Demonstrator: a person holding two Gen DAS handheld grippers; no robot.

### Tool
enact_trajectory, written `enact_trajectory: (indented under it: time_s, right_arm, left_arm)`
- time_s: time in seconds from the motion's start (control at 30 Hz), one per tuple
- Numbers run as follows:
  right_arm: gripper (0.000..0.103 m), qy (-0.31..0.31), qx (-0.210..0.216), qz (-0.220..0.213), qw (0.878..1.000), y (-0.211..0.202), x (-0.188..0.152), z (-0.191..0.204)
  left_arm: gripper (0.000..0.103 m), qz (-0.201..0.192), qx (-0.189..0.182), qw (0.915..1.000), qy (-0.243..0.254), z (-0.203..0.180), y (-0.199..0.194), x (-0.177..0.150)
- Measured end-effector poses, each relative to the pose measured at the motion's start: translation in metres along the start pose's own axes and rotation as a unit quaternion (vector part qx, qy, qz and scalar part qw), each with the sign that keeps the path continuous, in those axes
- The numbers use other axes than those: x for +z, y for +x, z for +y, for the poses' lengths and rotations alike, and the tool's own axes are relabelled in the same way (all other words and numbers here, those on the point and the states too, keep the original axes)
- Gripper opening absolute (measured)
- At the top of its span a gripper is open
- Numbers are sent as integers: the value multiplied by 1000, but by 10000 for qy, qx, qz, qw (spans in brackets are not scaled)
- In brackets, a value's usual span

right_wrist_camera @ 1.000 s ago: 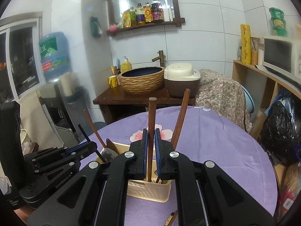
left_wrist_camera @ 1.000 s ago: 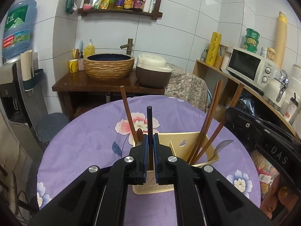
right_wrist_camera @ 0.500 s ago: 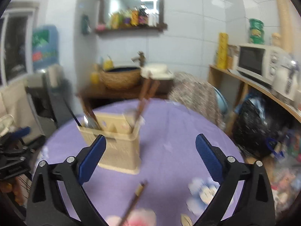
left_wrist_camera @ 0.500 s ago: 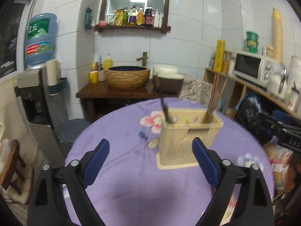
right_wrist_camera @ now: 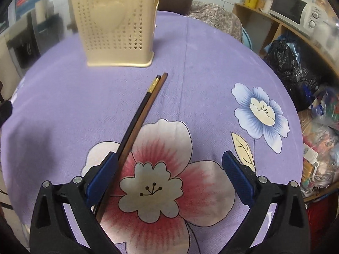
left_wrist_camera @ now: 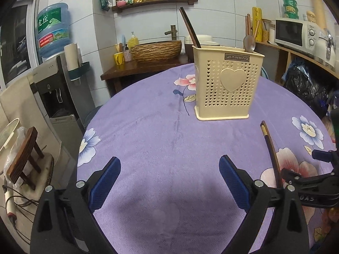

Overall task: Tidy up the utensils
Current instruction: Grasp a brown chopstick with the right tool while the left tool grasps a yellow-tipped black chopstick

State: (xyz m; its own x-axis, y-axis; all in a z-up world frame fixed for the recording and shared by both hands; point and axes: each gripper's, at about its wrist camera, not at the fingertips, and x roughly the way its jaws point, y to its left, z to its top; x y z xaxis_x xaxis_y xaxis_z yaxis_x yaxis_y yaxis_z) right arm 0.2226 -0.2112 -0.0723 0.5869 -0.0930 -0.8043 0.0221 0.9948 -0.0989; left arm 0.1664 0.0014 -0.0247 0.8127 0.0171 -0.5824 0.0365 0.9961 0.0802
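A cream perforated utensil holder stands on the purple floral tablecloth, with chopsticks and a spoon sticking out of it. It also shows in the right wrist view. A black chopstick and a brown chopstick lie side by side on the cloth, also seen in the left wrist view. My left gripper is open and empty over bare cloth. My right gripper is open and empty, its left finger over the chopsticks' near ends.
A wooden side table with a woven basin and a rice cooker stands beyond the round table. A water dispenser is at the left, a shelf with a microwave at the right. Bags crowd the table's right edge.
Both grippers let go of the chopsticks in the holder, opened and pulled back toward the near side of the table. The right gripper now hangs low over the two loose chopsticks.
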Motion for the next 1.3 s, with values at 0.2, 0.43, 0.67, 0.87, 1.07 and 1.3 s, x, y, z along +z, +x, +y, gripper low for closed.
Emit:
enact_trajectory:
  time_s: [0.2, 0.43, 0.67, 0.87, 1.07, 1.3]
  right_arm:
    - [97, 114, 102, 88, 9998, 5, -1, -3]
    - [97, 236, 197, 163, 9994, 8, 1, -8]
    - [97, 380, 239, 156, 9989, 14, 6, -9]
    - [97, 472, 19, 151, 9988, 17, 8, -21]
    - [97, 538, 18, 127, 9985, 19, 6, -27]
    - [97, 451, 157, 92, 9988, 17, 12, -15]
  left_arm:
    - [93, 40, -69, 10000, -39, -3, -2, -7]
    - [93, 165, -165, 9997, -82, -5, 1, -13]
    - [93, 170, -182, 9997, -12, -11, -1, -13]
    - [93, 179, -217, 9996, -64, -8, -1, -13]
    - [93, 174, -239, 9995, -57, -9, -3, -13]
    - [93, 139, -253, 9996, -17, -13, -6, -12]
